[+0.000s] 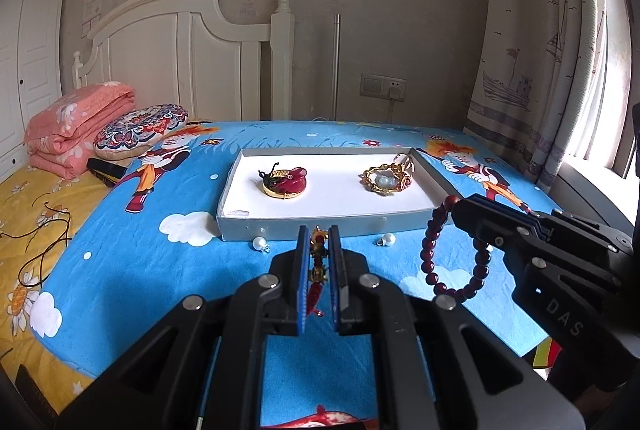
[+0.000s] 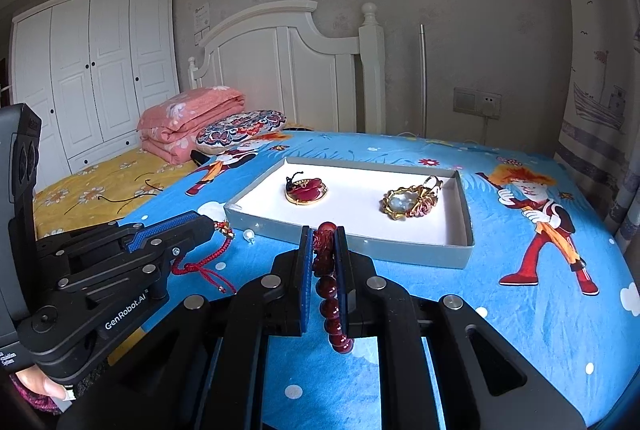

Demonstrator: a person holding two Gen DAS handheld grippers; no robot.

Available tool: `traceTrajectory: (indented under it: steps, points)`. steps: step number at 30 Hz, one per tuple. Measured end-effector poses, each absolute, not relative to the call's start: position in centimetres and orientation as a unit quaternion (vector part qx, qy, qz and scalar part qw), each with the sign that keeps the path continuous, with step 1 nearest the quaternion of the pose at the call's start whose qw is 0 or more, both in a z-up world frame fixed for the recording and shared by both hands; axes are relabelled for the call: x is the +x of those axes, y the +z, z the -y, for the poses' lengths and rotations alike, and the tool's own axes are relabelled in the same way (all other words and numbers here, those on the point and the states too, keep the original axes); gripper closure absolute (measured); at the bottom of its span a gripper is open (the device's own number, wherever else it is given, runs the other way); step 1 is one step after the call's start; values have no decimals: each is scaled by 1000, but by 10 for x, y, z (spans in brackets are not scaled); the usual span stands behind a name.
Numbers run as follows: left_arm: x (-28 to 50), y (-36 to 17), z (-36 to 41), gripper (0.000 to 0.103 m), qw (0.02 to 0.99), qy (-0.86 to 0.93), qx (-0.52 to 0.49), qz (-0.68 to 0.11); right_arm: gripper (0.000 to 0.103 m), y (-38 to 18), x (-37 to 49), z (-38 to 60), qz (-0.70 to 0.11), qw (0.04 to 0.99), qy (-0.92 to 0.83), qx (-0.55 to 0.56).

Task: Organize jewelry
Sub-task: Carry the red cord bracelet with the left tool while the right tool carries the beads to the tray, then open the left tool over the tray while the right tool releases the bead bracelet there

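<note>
The letters "DAS" stand in raised black on the side of the right gripper [image 1: 456, 208], toward four o'clock in the left wrist view. "GenRobot.AI" is printed in white on the side of the left gripper [image 2: 208, 226], toward eight o'clock in the right wrist view. Below it, at the far edge, a small white label [image 2: 9, 359] carries print too cut off to read. A paper notice [image 2: 202, 20] on the wall above the headboard has print too small to read.

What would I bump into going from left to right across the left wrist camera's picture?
Pink folded blanket → patterned cushion → ladybug pendant → gold-framed brooch → dark red bead bracelet → right tool.
</note>
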State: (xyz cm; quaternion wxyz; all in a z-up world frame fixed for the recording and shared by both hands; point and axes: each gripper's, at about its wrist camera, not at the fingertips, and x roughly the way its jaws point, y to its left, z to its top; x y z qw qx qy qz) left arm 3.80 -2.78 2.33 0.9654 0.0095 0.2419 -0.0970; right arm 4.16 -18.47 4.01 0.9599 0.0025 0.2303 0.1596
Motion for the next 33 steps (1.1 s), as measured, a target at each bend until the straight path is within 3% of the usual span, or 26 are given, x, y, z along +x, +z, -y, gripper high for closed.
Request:
traceTrajectory:
  steps: [21,33]
  points:
    - [181,83,51,94,972,-51,24,-227,91,80,171,198,-237,968,86,-4]
    - [247,45,49,94,960,-11,21,-280,91,40,207,198,-289,955,64,-8]
